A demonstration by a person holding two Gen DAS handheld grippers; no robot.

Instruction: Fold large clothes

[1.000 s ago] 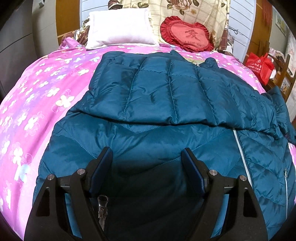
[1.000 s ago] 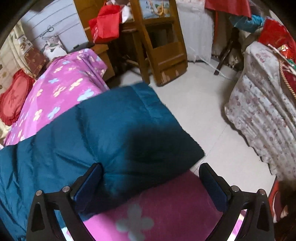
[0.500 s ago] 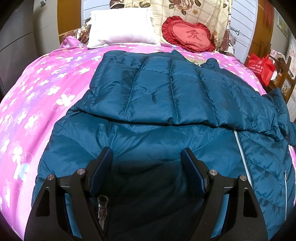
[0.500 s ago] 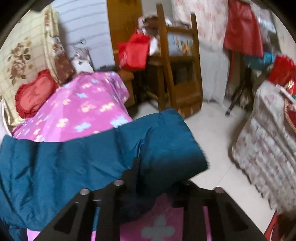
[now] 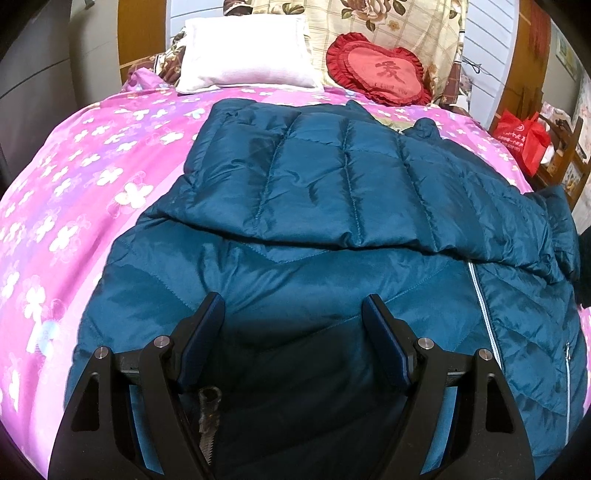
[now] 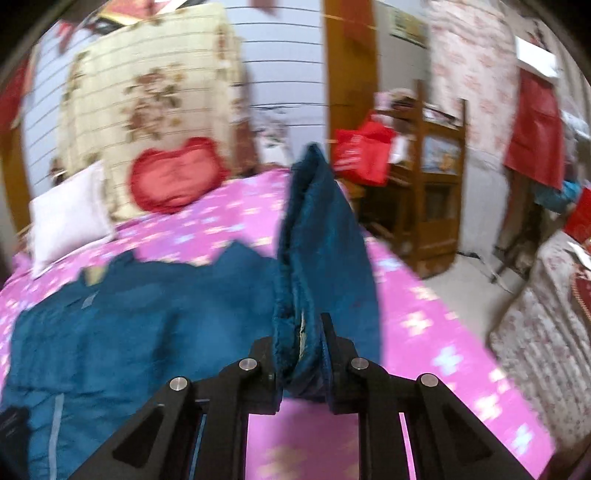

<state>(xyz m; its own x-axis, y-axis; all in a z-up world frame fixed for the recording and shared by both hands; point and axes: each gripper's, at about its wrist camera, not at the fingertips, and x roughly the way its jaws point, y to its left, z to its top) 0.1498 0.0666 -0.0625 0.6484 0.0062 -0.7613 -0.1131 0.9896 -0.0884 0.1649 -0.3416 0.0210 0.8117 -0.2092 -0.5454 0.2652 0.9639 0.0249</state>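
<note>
The teal down jacket [image 5: 332,229] lies spread across the pink flowered bedspread [image 5: 74,192], filling most of my left wrist view. One quilted sleeve [image 5: 347,177] is folded across the chest, lying over the body from the left side toward the right shoulder. The white zipper line [image 5: 482,306] runs down the right part of the front.

My left gripper [image 5: 293,321] sits low over the jacket's lower front, jaws spread wide with only the flat fabric showing between them. I cannot tell whether the pads touch the cloth. A metal zipper pull [image 5: 208,398] shows just inside the left finger, near its base.

My right gripper [image 6: 301,336] is clamped on the other sleeve [image 6: 325,236]. The cuff end is pinched between the two pads, which stand close together with bunched fabric filling the gap. From the grip, the sleeve stands up as a narrow fold rising above the bed, clear of the bedspread [image 6: 424,332], while the jacket's body [image 6: 147,314] lies flat to the left. This view is blurred, so finer detail of the grip is lost to me.

At the head of the bed I see a white pillow [image 5: 247,55] and, beside it to the right, a red heart-shaped cushion [image 5: 380,70], both leaning against a cream floral quilt [image 5: 388,22]. Off the right side of the bed stands a wooden shelf unit [image 6: 432,177] with a red bag [image 6: 364,151] near it.
</note>
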